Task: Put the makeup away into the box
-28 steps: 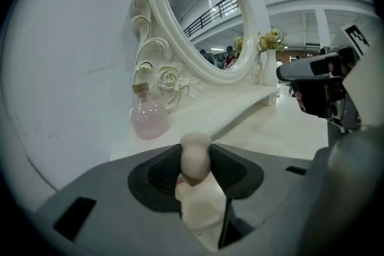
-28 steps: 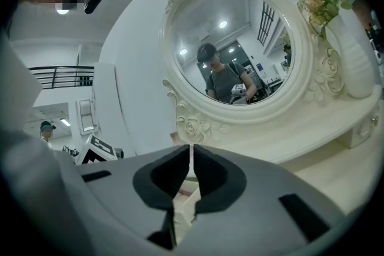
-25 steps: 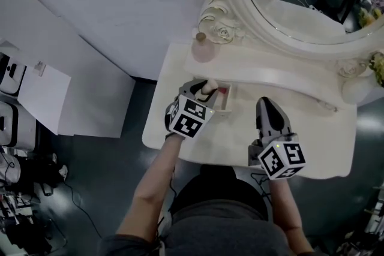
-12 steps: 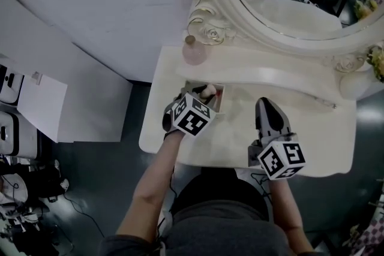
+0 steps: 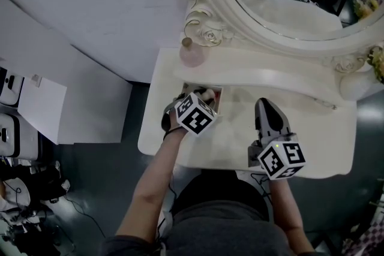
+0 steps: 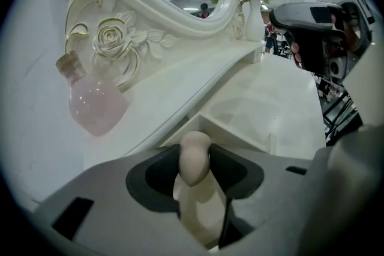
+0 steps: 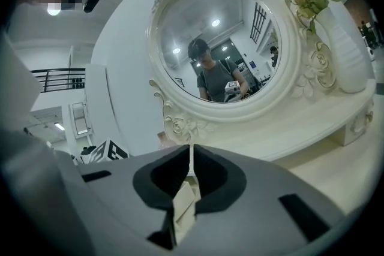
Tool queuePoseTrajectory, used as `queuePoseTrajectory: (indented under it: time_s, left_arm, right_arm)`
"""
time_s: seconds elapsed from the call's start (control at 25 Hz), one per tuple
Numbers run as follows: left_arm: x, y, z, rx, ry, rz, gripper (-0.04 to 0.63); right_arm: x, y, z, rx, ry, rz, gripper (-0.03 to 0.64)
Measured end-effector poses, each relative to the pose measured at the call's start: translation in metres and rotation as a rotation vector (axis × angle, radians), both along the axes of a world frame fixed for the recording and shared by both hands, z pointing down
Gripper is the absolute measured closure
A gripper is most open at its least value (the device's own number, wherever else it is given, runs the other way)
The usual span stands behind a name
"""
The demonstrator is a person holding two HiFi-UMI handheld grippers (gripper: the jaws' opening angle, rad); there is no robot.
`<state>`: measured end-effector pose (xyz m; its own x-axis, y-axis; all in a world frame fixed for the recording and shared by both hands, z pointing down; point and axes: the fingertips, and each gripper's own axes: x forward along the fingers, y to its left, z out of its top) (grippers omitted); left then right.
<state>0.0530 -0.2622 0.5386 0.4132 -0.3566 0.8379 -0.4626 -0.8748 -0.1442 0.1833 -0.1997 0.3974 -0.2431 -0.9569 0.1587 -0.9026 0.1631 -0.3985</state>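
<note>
My left gripper (image 5: 203,96) was clamped on the beige makeup sponge (image 6: 195,159), tilted down just over the open box (image 6: 237,130) on the vanity surface (image 5: 240,141). The sponge looked light, soft and squashy, so a gentle pinch at its waist suited it. My right gripper (image 7: 191,174) hung apart, jaws together, empty.

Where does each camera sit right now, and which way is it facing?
Head view: on the person's head, looking steeply down at the dressing table; shows the person's arms, left tongs and right tongs.
Left gripper view: on the left tongs, facing the box and pink bottle; its jaws clamp a beige sponge.
Right gripper view: on the right tongs, facing the mirror; its jaws are together.
Shared: head and left gripper views both show the pink bottle and box.
</note>
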Motion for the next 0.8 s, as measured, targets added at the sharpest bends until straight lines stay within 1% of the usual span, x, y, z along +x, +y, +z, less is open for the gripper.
queuePoseTrajectory:
  time_s: [0.44, 0.68, 0.8]
  left_arm:
    - [0.000, -0.001, 0.003, -0.048, 0.004, -0.001, 0.420]
    - [0.001, 0.000, -0.002, -0.076, 0.044, -0.019, 0.408]
    - [-0.003, -0.001, -0.009, -0.064, 0.059, -0.035, 0.408]
  right_arm:
    - [-0.003, -0.002, 0.004, -0.014, -0.003, -0.004, 0.592]
    - [-0.006, -0.002, 0.002, -0.013, 0.000, -0.015, 0.592]
    - [-0.008, -0.002, 0.002, -0.013, 0.002, -0.022, 0.592]
